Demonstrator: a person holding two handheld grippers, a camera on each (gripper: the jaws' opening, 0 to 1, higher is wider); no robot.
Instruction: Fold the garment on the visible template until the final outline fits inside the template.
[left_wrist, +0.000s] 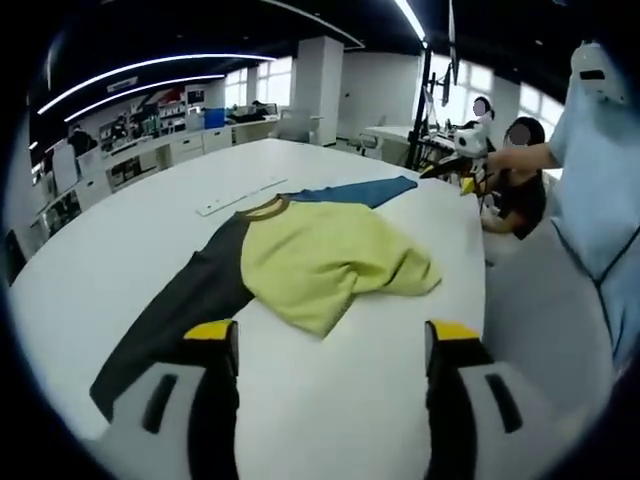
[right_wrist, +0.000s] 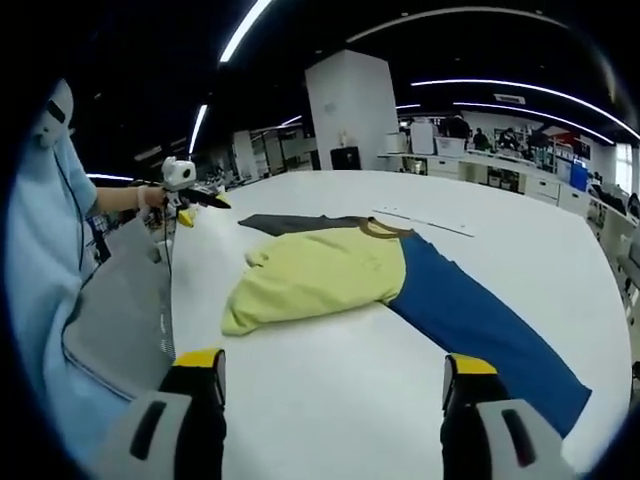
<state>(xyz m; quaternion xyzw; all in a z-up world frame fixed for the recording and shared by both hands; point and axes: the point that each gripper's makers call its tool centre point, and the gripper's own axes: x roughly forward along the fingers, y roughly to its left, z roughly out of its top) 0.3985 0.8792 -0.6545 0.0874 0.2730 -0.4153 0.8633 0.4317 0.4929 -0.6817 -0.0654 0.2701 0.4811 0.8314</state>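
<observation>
A big white tabletop (left_wrist: 130, 230) fills the middle of both views. It looks smooth and flat, with a round edge. A shirt (left_wrist: 320, 260) lies on it, soft and a bit crumpled. The body of the shirt is pale yellow and is bunched up in loose folds, with one floppy corner hanging toward the near side. The neck has a thin brown band (left_wrist: 265, 208). One long sleeve is dark grey (left_wrist: 165, 325) and lies flat and straight toward the left tongs. The other long sleeve is blue (right_wrist: 480, 320) and stretches flat toward the right tongs. In the right gripper view the shirt (right_wrist: 320, 275) sits in the middle of the tabletop (right_wrist: 350, 410), with the grey sleeve (right_wrist: 290, 224) poking out behind it.

A thin pale strip (left_wrist: 240, 196) lies flat on the tabletop just past the neck of the shirt. It is long and straight like a ruler.

The left tongs (left_wrist: 332, 350) are spread wide and hold nothing. Their tips are yellow and the arms are black and grey. The right tongs (right_wrist: 335, 375) are wide apart too, with nothing between them. Both hang near the shirt but do not touch it.

A person in a light blue top (right_wrist: 40, 260) stands by the edge of the tabletop. Shelves and desks (left_wrist: 150, 135) stand far behind.
</observation>
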